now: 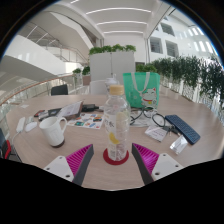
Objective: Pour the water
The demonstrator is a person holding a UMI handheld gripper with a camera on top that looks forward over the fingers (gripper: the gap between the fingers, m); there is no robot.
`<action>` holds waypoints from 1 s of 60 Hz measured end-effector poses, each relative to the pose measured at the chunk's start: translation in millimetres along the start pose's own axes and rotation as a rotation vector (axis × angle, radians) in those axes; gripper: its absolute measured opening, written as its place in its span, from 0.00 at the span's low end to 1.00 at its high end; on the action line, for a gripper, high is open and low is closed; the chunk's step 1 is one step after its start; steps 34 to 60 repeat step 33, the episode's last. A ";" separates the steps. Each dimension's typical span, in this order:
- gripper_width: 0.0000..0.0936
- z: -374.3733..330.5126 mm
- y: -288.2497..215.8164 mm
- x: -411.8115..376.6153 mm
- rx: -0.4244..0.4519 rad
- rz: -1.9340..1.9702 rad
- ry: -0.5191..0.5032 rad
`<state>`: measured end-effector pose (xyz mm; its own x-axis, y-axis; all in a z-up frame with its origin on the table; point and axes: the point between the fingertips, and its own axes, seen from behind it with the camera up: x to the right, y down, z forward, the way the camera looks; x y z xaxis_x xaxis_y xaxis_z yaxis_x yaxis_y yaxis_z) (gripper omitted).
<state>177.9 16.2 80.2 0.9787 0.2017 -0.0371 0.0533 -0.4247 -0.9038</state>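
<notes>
A clear plastic water bottle (pixel 116 122) with a white cap and a yellow label stands upright on a red round coaster (pixel 116 157) on the wooden table (pixel 70 146). My gripper (pixel 112 162) is open. Its pink-padded fingers (pixel 72 160) stand at either side of the bottle's base, with a gap on each side. The bottle rests on its own. A white mug (pixel 52 129) stands on the table to the left, beyond the left finger.
A green bag (pixel 140 90) stands behind the bottle. Glasses (pixel 162 120), a dark flat device (pixel 183 127) and papers lie to the right. Printed sheets (pixel 85 123) lie left of the bottle. Planters (pixel 110 50) stand far behind.
</notes>
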 end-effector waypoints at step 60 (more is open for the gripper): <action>0.90 -348.7 -72.2 -54.6 0.099 0.020 0.056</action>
